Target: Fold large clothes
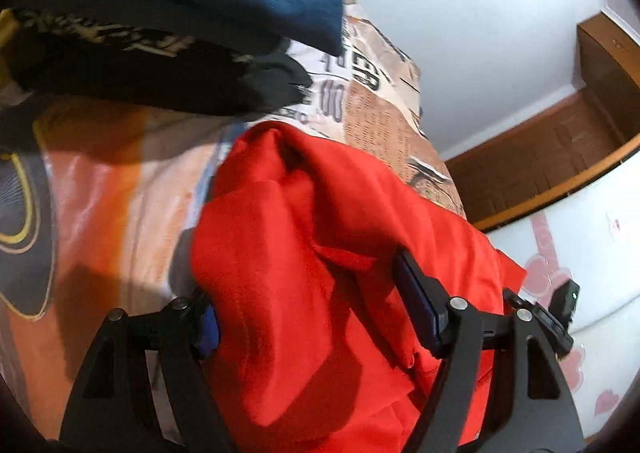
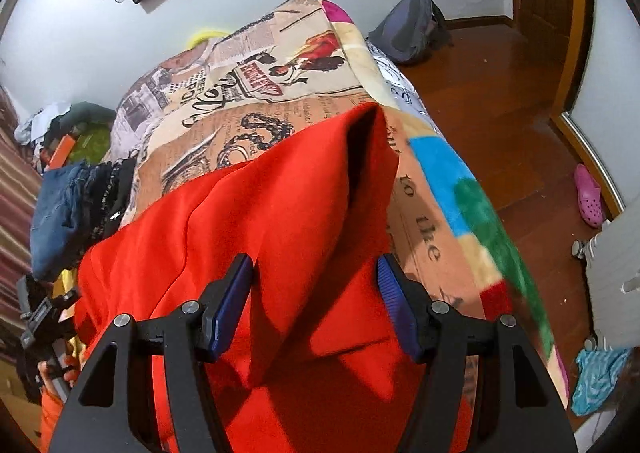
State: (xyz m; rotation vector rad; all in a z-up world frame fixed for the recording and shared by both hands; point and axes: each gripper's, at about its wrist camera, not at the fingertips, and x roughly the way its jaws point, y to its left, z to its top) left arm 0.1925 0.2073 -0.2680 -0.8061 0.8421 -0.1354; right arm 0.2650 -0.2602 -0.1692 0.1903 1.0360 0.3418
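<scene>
Left gripper (image 1: pixel 308 309): jaws stand wide, red garment (image 1: pixel 304 237) bunched between them; the 9 o'clock pad is half buried in cloth, the 3 o'clock pad lies on a fold. No visible pinch, so I read it as not gripping. Garment sits on the printed bedspread (image 1: pixel 384 105), with a stack of dark folded clothes (image 1: pixel 168 37) at 11 o'clock.

Right gripper (image 2: pixel 316 301): jaws also apart, both blue pads clear of the cloth, red garment (image 2: pixel 280 213) lying beneath and between them. A raised ridge of fabric runs toward 12 o'clock and ends in an open, tube-like mouth, possibly a sleeve or hem; cannot tell which. Bedspread edge (image 2: pixel 472 221) falls away at 3 o'clock.

Handling judgement: soft, light, matte knit; drapes and creases freely, holds no shape, unlikely to slip from ribbed pads. Best hold looks like doubled edges or seams at the corners, one per gripper, not the loose middle.
</scene>
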